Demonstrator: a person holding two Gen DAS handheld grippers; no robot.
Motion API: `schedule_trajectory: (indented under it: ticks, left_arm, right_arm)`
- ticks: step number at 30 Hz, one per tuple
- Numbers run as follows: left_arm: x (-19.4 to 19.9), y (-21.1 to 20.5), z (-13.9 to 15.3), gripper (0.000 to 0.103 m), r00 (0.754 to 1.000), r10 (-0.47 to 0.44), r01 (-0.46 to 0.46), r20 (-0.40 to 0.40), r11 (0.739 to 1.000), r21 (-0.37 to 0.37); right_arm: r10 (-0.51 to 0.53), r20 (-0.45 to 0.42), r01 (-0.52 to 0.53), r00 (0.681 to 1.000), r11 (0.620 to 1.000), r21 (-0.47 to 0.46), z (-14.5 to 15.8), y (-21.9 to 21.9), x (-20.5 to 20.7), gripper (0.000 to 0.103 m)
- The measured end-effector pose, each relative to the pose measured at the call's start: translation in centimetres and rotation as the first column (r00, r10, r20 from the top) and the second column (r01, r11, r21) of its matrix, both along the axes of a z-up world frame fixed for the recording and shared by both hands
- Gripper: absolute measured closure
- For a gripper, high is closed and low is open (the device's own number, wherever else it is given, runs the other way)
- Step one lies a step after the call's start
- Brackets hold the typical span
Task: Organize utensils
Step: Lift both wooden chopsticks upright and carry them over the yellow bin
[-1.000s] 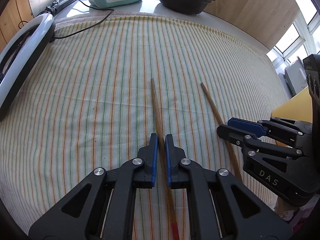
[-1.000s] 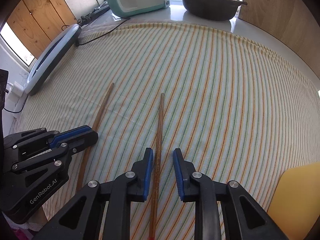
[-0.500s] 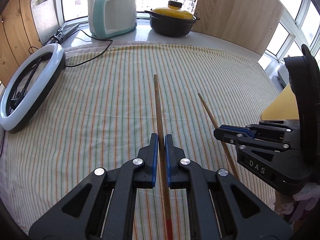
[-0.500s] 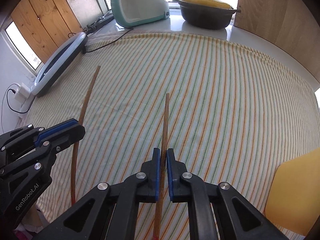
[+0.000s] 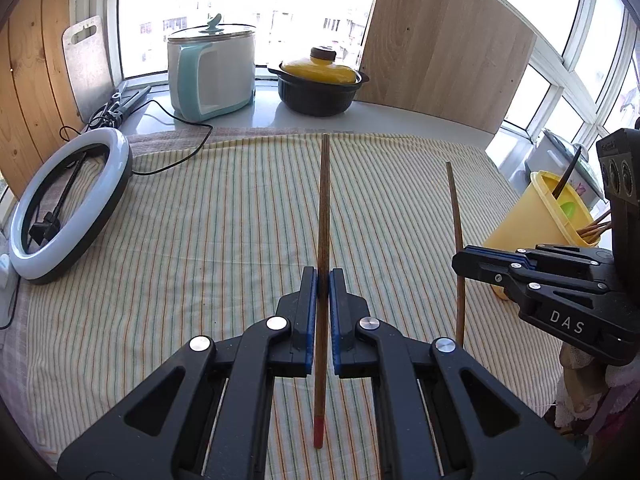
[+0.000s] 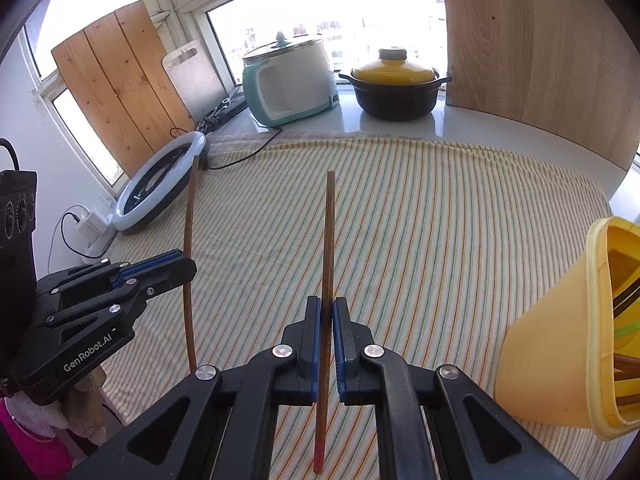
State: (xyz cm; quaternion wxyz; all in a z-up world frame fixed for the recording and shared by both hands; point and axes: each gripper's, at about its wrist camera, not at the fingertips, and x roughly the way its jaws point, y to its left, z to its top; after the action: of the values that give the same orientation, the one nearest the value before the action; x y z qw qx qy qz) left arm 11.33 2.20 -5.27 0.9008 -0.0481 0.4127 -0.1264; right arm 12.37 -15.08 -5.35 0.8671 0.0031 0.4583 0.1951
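Above the striped cloth (image 5: 224, 216) that covers the tabletop (image 5: 400, 114), each hand-held gripper is clenched on one brown chopstick. The left hand-held gripper (image 5: 323, 276) pinches its chopstick (image 5: 323, 208) partway along the shaft, the thin tip pointing away toward the window and the red-tipped end hanging back between the gripper's arms. The right hand-held gripper (image 6: 327, 304) grips its chopstick (image 6: 329, 240) the same way, red end nearest the camera. Both sticks are lifted clear of the cloth. To the right of the cloth stands a yellow utensil holder (image 6: 556, 344), with several more brown sticks and a green piece inside it. Beyond the cloth, on the far counter, sit a teal rice cooker (image 5: 210, 76) and a yellow-lidded black pot (image 5: 318, 88); at the cloth's left edge lies a ring light (image 5: 68, 204).
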Motion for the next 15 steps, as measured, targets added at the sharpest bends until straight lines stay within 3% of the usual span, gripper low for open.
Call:
schedule_trajectory:
  ticks: [15]
  left_arm:
    - [-2.4, -2.9, 5.5, 0.099, 0.988, -0.077, 0.083, 0.136, 0.996, -0.033]
  right_arm:
    - [-0.044, 0.196, 0.032, 0.980, 0.997, 0.064, 6.1, -4.0, -4.5, 0.099]
